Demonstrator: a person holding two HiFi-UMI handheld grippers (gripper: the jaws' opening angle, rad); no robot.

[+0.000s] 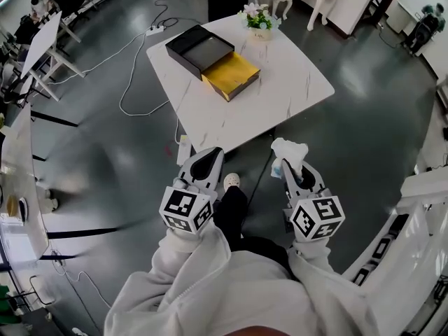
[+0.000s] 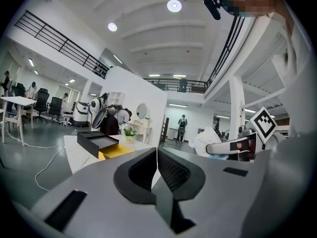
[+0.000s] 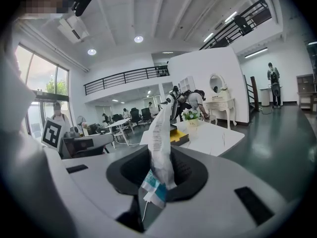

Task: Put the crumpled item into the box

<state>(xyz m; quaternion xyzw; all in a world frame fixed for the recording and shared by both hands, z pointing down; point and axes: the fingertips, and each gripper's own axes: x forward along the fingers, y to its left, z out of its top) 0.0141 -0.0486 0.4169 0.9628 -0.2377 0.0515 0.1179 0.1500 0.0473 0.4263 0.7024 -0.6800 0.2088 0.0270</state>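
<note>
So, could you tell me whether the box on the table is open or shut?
Open: the black part lies beside the yellow part, not covering it.

The head camera looked steeply down, the left gripper (image 1: 208, 158) and right gripper (image 1: 289, 169) close beneath it and the white table (image 1: 280, 89) farther ahead. Each gripper camera sat just behind its own jaws, facing nearly level across the room, and all three views shared that table and its box (image 1: 206, 53).
</note>
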